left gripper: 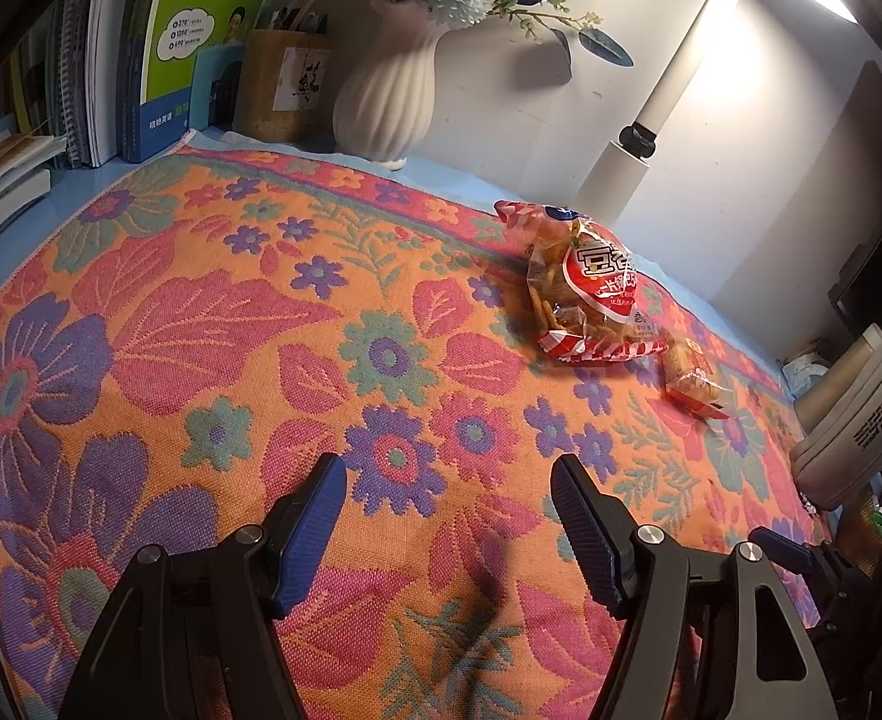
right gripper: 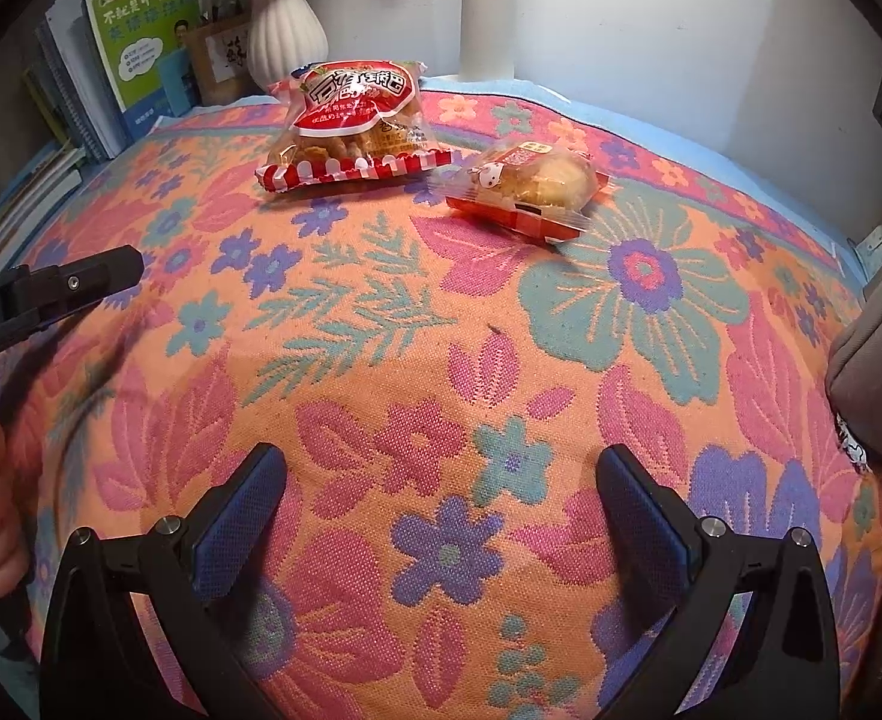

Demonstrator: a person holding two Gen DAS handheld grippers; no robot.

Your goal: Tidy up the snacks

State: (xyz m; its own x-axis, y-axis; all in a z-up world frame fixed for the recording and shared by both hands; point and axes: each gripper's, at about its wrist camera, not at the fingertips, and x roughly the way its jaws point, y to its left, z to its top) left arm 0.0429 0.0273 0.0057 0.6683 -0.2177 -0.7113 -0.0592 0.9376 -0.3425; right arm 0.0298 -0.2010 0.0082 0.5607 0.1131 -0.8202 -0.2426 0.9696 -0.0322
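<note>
A red and white bag of fried snacks [right gripper: 351, 123] lies on the flowered cloth [right gripper: 381, 330] near the back; it also shows in the left wrist view [left gripper: 591, 288]. A small wrapped pastry [right gripper: 531, 186] lies just right of it, also in the left wrist view [left gripper: 696, 381]. My left gripper [left gripper: 447, 480] is open and empty, low over the cloth, well short of the bag. My right gripper [right gripper: 441, 468] is open and empty, over the cloth in front of both snacks. The left gripper's finger [right gripper: 81, 282] shows at the left of the right wrist view.
A white ribbed vase [left gripper: 387, 102] with flowers, a wooden pen holder [left gripper: 282, 90] and upright books [left gripper: 201, 42] stand along the back. A white lamp post [left gripper: 675, 102] stands behind the snacks. A grey pouch [right gripper: 879, 360] sits at the right edge.
</note>
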